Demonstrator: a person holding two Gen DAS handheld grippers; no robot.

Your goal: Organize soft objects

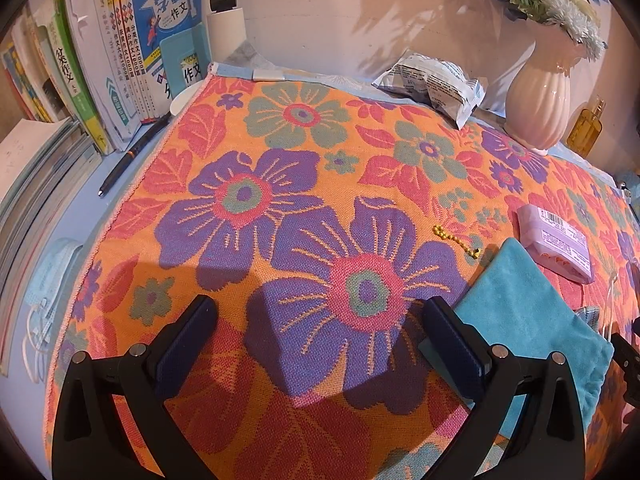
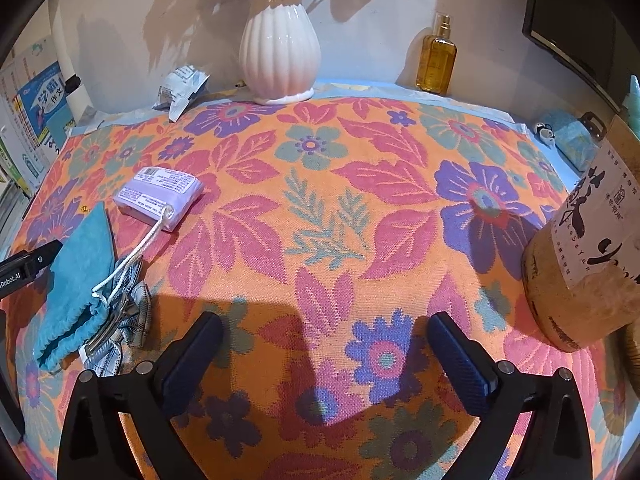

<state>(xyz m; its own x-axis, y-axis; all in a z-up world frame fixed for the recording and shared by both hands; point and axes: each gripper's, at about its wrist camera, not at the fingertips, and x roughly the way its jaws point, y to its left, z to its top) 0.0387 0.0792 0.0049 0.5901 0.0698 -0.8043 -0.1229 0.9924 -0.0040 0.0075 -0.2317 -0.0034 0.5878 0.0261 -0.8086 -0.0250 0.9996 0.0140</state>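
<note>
Floral woven cloth [image 1: 280, 184] covers desk; books at far left, vase [image 2: 280, 52] at back wall.

Left gripper [image 1: 318, 344]: jaws wide, nothing between. Teal drawstring pouch [image 1: 532, 320] lies just right of its right finger, touching or nearly so.

Right gripper [image 2: 324, 354]: jaws wide, empty. Pouch [image 2: 76, 280] off to its left, white cord [image 2: 140, 252] trailing toward purple tissue pack [image 2: 160, 192] ahead-left.

Handling judgement: pouch light, limp, folds when lifted; pinch gathered mouth, not cord. Tissue pack soft, film slippery; grip across short sides.
</note>
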